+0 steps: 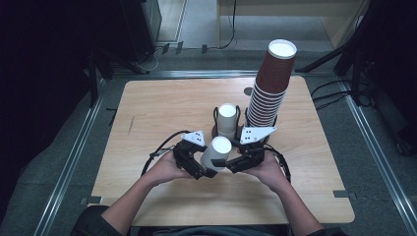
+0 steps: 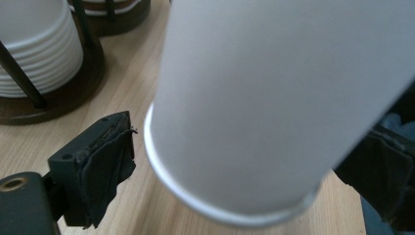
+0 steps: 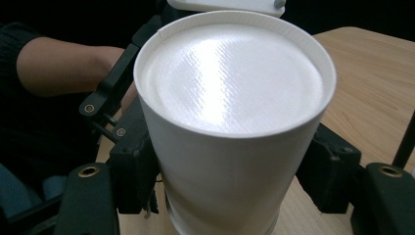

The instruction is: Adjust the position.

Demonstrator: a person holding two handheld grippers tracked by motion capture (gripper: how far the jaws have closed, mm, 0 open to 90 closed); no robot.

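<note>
Your right gripper (image 3: 222, 196) has its jaws closed against both sides of a white paper cup (image 3: 230, 127), gripping it low on its wall; the cup is upside down, its flat bottom facing the camera. Your left gripper (image 2: 235, 166) stands with its jaws spread wide around the same cup near its rolled rim (image 2: 195, 193); a gap shows between the left-hand pad and the cup, and the other pad is too hidden to judge contact.

From the high view, the cup (image 1: 216, 153) sits tilted between your two grippers, just above the bench (image 1: 147, 108), near its front edge and about mid-width. Just behind it, a short stack of white cups (image 1: 226, 120) stands upside down in a dark wire holder (image 1: 215, 129). Beside that, to the right, a tall stack of brown cups (image 1: 269, 86) rises from a second holder, leaning slightly.
</note>
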